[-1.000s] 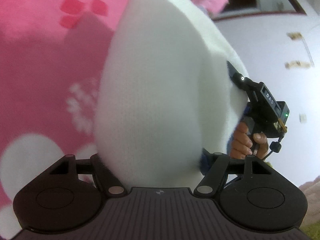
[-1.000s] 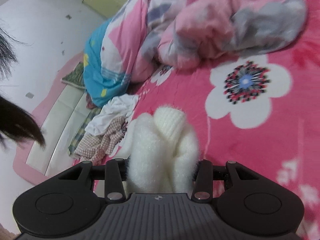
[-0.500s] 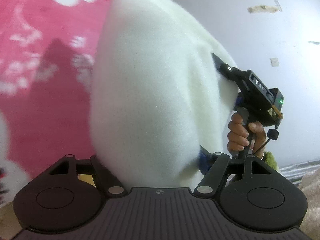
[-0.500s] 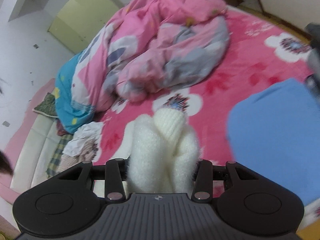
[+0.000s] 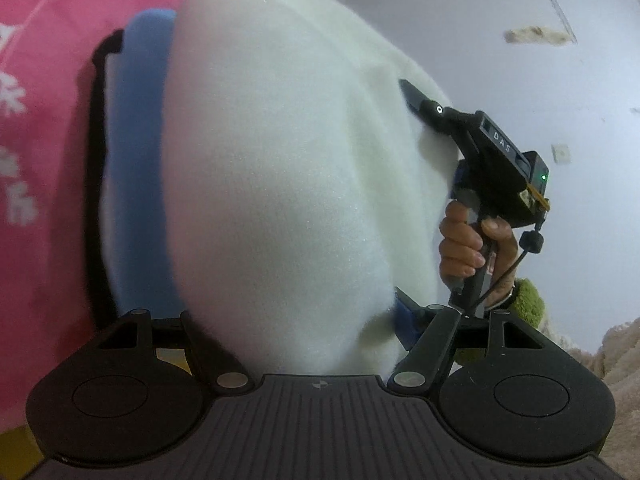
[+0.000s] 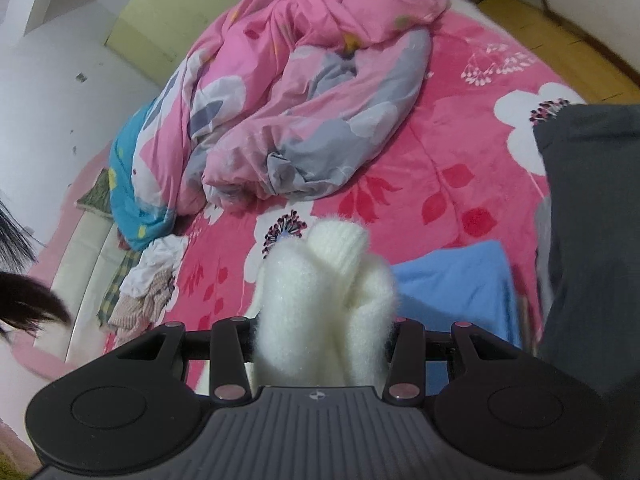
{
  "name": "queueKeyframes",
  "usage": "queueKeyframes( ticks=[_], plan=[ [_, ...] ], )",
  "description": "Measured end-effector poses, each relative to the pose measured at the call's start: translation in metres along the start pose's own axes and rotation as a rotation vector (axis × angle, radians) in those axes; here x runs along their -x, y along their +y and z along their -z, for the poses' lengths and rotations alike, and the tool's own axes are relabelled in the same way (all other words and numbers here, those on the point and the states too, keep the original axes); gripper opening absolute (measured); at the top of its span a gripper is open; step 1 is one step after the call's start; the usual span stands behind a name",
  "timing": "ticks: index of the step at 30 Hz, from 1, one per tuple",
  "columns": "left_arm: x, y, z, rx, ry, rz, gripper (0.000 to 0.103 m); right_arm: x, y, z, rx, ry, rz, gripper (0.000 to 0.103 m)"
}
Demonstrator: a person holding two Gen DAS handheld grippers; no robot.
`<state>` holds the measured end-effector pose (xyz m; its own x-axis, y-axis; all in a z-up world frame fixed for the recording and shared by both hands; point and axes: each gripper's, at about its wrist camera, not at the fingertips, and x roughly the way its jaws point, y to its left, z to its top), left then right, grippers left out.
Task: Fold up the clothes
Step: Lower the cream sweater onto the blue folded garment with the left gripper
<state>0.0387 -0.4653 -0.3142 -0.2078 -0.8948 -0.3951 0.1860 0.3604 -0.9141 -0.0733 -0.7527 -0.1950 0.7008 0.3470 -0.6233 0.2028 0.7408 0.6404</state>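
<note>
White sweater (image 6: 324, 300) still gripped | blue garment (image 6: 460, 284) now alongside

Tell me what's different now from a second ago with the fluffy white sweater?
Both grippers carried the white sweater sideways over the pink bed cover. A folded blue garment and a dark grey one have come into view beside it, and the crumpled quilt now looks farther off. Nothing was let go: the left gripper and right gripper stay clamped on the sweater.

Pink floral bed (image 6: 452, 168): crumpled quilt (image 6: 304, 100), blue garment (image 6: 456, 284), small clothes heap (image 6: 148, 280) at edge.
</note>
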Motion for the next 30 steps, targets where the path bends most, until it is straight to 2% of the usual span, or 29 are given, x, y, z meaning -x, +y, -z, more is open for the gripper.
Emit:
queueKeyframes(
  ticks=[7, 13, 19, 23, 25, 28, 30],
  plan=[
    [-0.002, 0.005, -0.02, 0.031, -0.051, -0.038, 0.07, -0.023, -0.045, -0.027, -0.009, 0.053, -0.085, 0.045],
    [0.024, 0.0, 0.01, 0.034, -0.058, -0.064, 0.07, -0.037, -0.062, -0.024, -0.028, 0.073, -0.132, 0.045],
    [0.005, 0.005, 0.002, 0.041, -0.048, -0.083, 0.07, -0.052, -0.085, -0.012, -0.064, 0.07, -0.144, 0.045],
    [0.002, -0.002, -0.001, 0.024, -0.048, -0.082, 0.07, -0.051, -0.084, -0.013, -0.075, 0.057, -0.157, 0.045],
    [0.004, 0.001, 0.001, 0.029, -0.042, -0.087, 0.07, -0.052, -0.084, -0.013, -0.076, 0.065, -0.137, 0.045],
    [0.008, 0.012, 0.008, 0.037, -0.023, -0.101, 0.072, -0.061, -0.083, -0.014, -0.046, 0.112, -0.016, 0.052],
    [0.013, 0.019, 0.015, 0.048, -0.006, -0.104, 0.072, -0.062, -0.082, -0.015, -0.027, 0.133, 0.032, 0.054]
  ],
)
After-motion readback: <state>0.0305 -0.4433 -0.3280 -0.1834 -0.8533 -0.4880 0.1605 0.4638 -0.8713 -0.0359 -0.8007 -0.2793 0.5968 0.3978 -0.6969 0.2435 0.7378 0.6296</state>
